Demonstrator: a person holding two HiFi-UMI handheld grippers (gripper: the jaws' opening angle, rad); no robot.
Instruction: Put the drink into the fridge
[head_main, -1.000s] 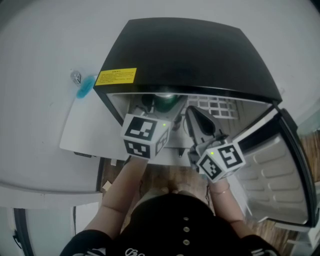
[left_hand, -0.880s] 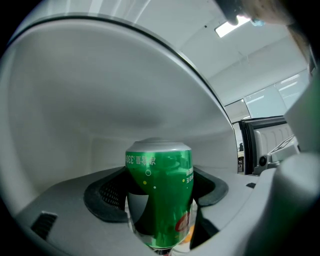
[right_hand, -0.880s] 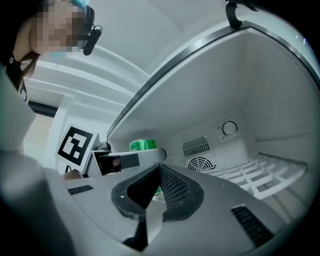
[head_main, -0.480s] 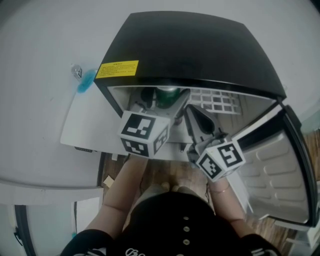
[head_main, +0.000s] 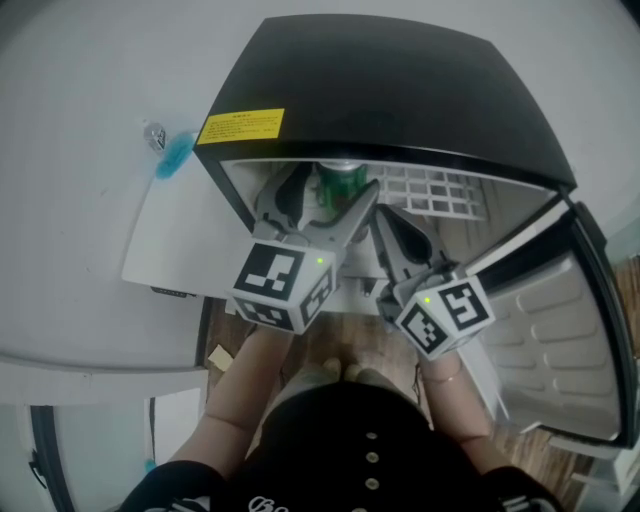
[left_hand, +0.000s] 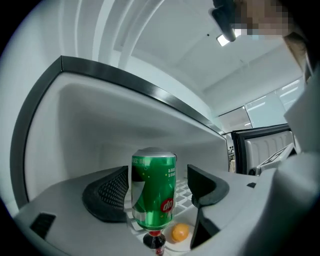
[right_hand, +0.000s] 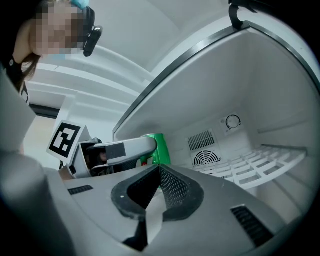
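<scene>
Inside the small black fridge (head_main: 380, 90) with its door open, the green metal drink can (left_hand: 153, 192) stands on the white wire shelf (right_hand: 260, 160). The left gripper (left_hand: 156, 186) has its jaws wide, one on each side of the can. The right gripper (right_hand: 159, 174) is closed tight on nothing, near the left one.
</scene>
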